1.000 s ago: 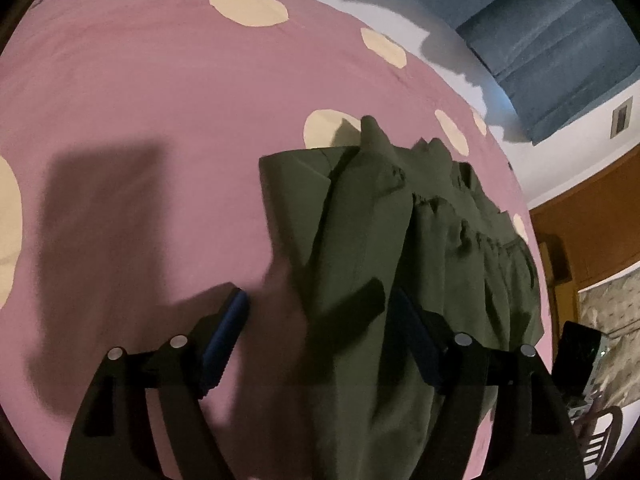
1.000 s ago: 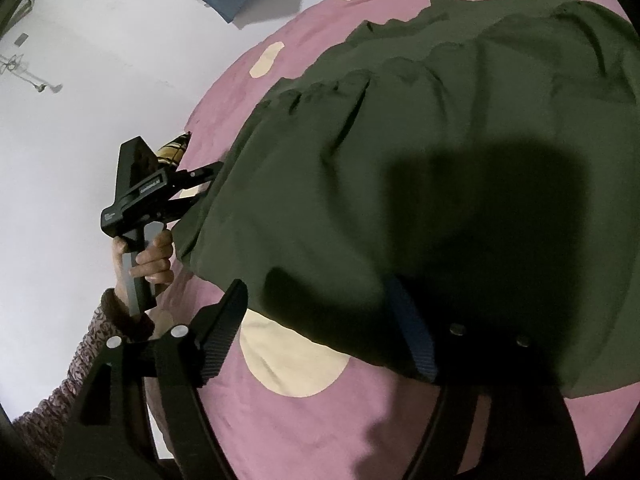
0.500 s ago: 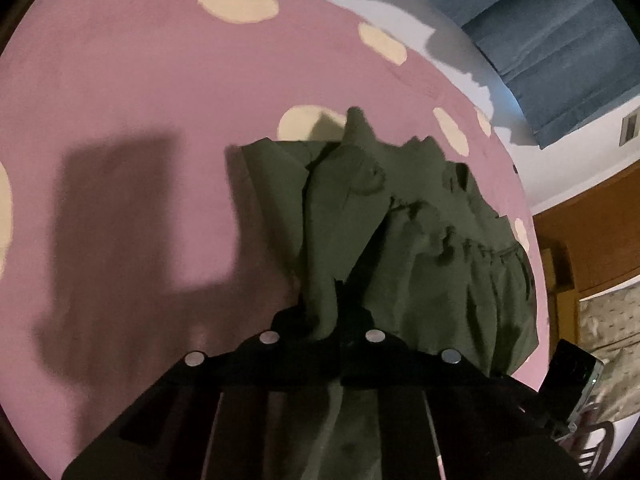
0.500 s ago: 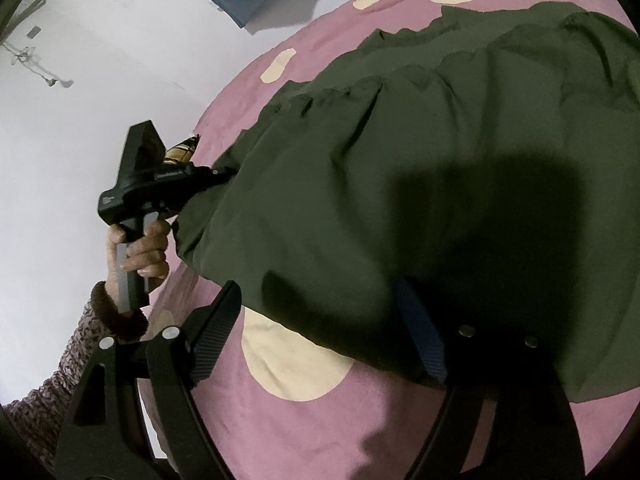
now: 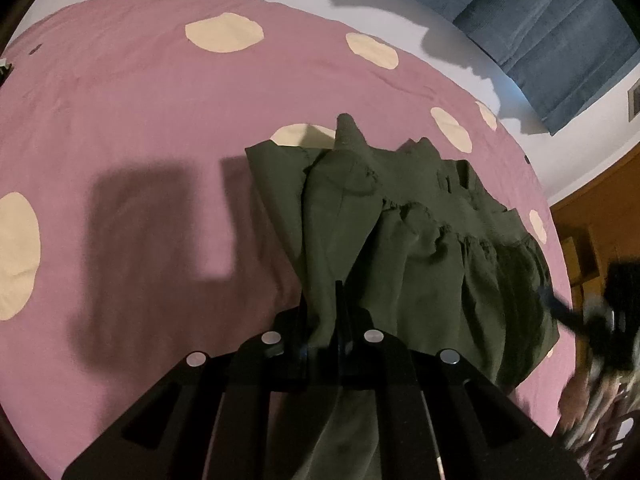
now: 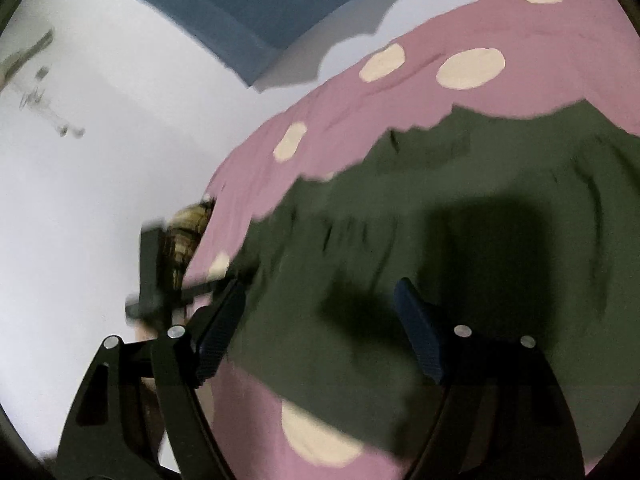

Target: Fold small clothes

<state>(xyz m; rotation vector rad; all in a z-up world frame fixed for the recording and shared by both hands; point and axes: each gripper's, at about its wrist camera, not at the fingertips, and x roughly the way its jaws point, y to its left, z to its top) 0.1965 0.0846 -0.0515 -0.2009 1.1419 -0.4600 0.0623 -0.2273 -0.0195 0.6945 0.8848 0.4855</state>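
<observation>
My left gripper [image 5: 323, 320] pinches an edge of the dark olive-green cloth garment [image 5: 420, 248] on the pink, cream-dotted bedspread [image 5: 140, 120]; right gripper [image 6: 320, 332], jaws closing, touches nothing.

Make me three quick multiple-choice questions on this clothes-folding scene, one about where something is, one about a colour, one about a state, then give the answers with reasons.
1. Where does the garment lie?
A. On the pink spotted bed cover
B. On a wooden floor
C. Over a chair back

2. What colour is the garment?
A. Bright red
B. Dark olive green
C. White

3. How do the left tongs stand?
A. Wide open above bare cover
B. Shut on a fold of the garment
C. Shut on nothing

Answers:
1 A, the cloth is spread on the pink cover with cream spots.
2 B, the fabric is dark olive in both views.
3 B, the two fingers meet with a strip of green cloth pinched between them; the right tongs stand apart, closing slightly, over the cloth.
</observation>
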